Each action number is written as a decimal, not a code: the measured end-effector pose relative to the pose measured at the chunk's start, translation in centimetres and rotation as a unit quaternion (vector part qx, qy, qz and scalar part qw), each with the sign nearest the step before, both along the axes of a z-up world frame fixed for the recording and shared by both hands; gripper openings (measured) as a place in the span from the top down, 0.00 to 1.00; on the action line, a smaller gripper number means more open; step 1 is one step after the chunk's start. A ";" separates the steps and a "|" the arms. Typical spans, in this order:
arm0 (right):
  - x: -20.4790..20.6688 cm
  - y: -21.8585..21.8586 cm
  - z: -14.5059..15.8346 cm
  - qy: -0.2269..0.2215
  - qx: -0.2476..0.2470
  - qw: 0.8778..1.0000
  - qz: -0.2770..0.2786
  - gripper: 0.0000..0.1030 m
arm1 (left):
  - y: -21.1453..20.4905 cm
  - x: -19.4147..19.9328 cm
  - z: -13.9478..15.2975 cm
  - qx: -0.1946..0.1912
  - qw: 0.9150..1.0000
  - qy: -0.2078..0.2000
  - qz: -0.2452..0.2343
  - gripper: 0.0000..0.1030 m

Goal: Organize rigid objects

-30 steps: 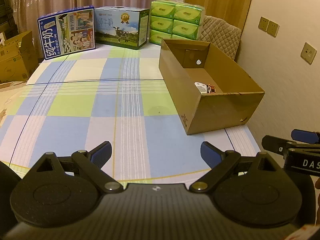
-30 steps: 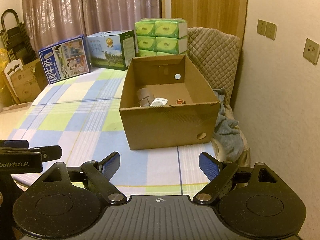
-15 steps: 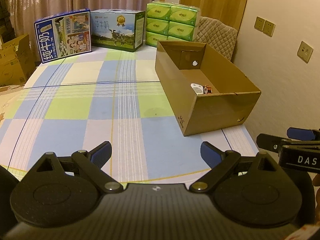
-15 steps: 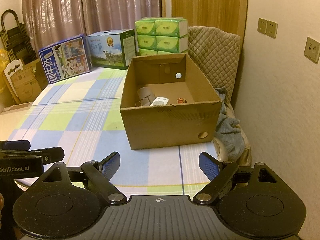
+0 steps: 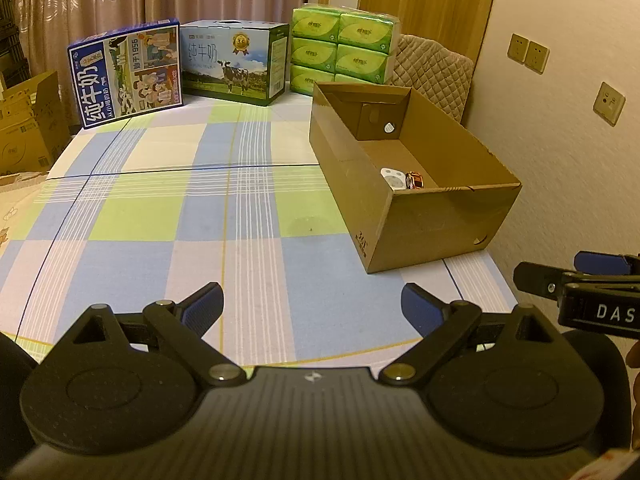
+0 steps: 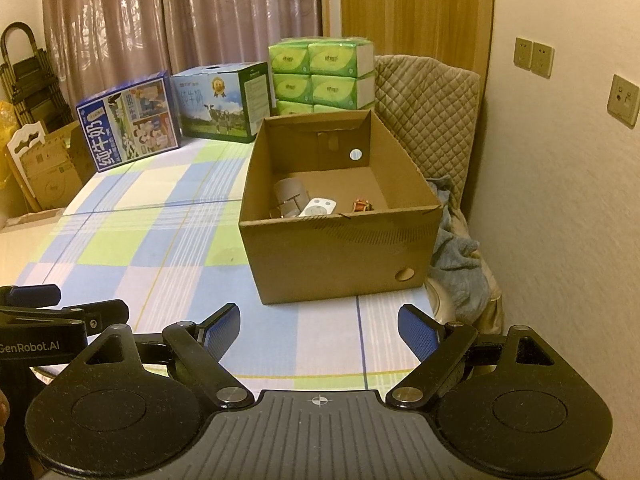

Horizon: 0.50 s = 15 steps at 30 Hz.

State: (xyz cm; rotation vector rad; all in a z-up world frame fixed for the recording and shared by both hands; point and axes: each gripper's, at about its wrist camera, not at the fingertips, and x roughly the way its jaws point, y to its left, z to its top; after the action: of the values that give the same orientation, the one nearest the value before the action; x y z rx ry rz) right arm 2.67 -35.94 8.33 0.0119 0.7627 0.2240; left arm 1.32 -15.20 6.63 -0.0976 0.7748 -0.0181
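Observation:
An open cardboard box (image 6: 340,248) (image 5: 436,224) stands on the right side of the checked tablecloth. Inside it lie a grey cup-like item with a wire (image 6: 290,196), a white remote-like piece (image 6: 318,208) (image 5: 391,178) and a small red-orange object (image 6: 362,205) (image 5: 414,180). My right gripper (image 6: 318,330) hovers open and empty over the table's near edge, short of the box. My left gripper (image 5: 312,304) is open too, nothing between its blue pads, left of the box. Each gripper's side shows at the edge of the other's view.
At the table's far end stand a blue milk carton box (image 5: 126,74), a second milk box (image 5: 234,62) and stacked green tissue packs (image 5: 344,46). A quilted chair (image 6: 428,120) with a grey cloth (image 6: 460,256) sits right of the table by the wall. Cardboard boxes (image 5: 28,128) stand at left.
The left wrist view has shifted slightly: the box and far cartons sit a little lower and further left in frame. The right view is nearly unchanged. Both grippers stay open.

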 end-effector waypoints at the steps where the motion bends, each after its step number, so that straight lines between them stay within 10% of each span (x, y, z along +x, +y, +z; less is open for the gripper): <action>1: 0.0 0.0 0.0 0.000 0.000 1.000 0.000 0.19 | 0.0 0.0 0.0 0.000 1.000 0.000 0.000 0.09; 15: 0.0 -0.1 -0.1 0.000 0.001 1.000 -0.002 0.19 | 0.0 0.0 0.0 0.000 1.000 0.000 0.000 0.09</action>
State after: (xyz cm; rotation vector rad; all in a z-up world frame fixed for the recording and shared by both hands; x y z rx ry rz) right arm 2.65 -36.06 8.28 0.0143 0.7625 0.2211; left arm 1.31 -15.16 6.64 -0.0972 0.7744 -0.0178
